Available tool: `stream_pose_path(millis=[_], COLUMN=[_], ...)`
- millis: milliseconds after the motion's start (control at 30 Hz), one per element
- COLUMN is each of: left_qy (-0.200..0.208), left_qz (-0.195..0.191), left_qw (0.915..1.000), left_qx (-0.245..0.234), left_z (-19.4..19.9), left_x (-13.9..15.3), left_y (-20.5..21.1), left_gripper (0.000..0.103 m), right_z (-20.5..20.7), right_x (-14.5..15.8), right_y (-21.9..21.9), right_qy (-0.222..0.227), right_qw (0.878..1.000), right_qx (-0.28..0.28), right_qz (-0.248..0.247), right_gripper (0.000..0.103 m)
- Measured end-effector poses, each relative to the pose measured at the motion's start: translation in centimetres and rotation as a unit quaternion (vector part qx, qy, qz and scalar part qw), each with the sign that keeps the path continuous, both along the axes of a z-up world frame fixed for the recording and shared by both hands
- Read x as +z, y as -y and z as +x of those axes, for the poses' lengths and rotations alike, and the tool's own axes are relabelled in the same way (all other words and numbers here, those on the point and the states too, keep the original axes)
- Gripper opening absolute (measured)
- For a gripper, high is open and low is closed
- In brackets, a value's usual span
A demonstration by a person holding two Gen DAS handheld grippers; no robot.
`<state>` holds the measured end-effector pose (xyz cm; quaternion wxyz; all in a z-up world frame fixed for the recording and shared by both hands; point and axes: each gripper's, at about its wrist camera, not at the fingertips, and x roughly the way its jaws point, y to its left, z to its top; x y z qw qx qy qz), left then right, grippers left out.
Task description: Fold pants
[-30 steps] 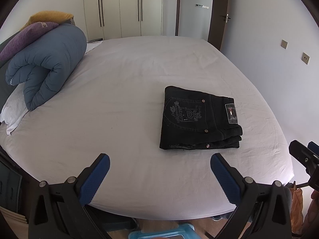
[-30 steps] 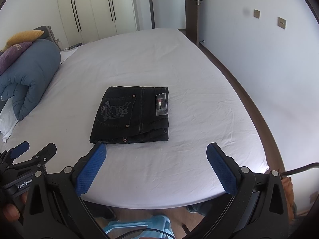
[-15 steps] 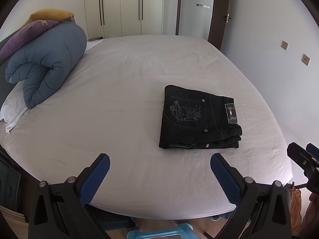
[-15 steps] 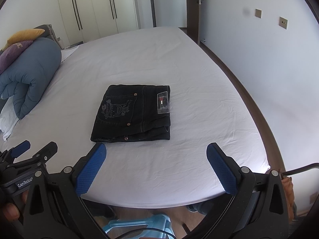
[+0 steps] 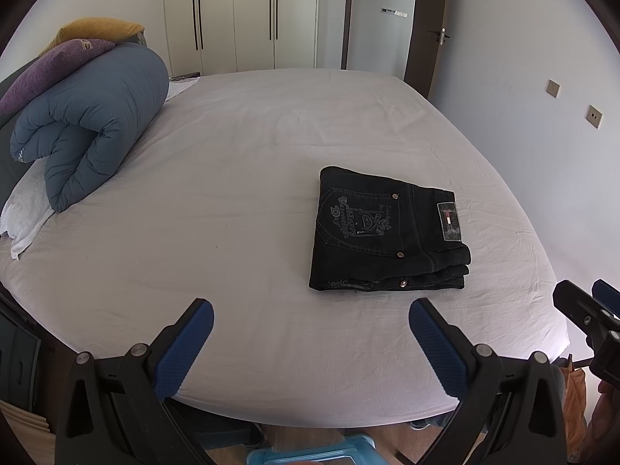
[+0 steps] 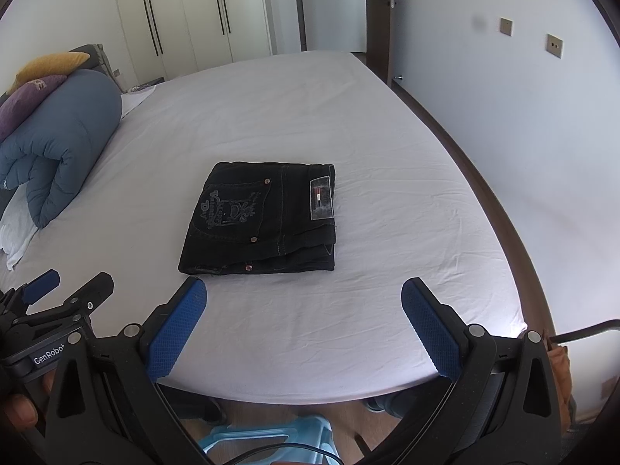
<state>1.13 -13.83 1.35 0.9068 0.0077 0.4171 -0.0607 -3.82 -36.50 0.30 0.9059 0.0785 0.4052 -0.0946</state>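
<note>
Black jeans [image 5: 383,232] [image 6: 263,221] lie folded into a compact rectangle on the white bed sheet [image 5: 232,178] [image 6: 387,178], back pocket embroidery and waist label facing up. My left gripper [image 5: 310,333] is open over the near edge of the bed, well short of the jeans and to their left, with nothing between its blue pads. My right gripper [image 6: 304,314] is also open and empty, near the bed's front edge just below the jeans. Each gripper shows at the edge of the other's view.
A rolled blue duvet [image 5: 89,124] [image 6: 58,143] with purple and yellow pillows lies at the bed's left end. Wardrobes [image 5: 240,15] and a door stand behind; a wall [image 6: 523,116] runs along the right. A light blue stool [image 6: 271,441] stands on the floor below.
Both views have shifted only slightly; the jeans stay folded in place and both grippers remain open.
</note>
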Motion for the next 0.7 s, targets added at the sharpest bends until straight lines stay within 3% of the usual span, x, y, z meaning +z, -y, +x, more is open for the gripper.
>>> stream_pose_path(millis=[700], left_qy=[-0.001], left_qz=[0.000], left_qw=[1.0000], left_qx=[-0.001], left_z=[-0.03], left_x=[-0.05], left_y=[-0.05], left_gripper=[0.103], right_z=[0.70], right_x=[-0.40], right_y=[-0.23], right_qy=[-0.005], right_qw=[1.000], right_qx=[0.006], right_qz=[0.001], right_gripper=[0.103])
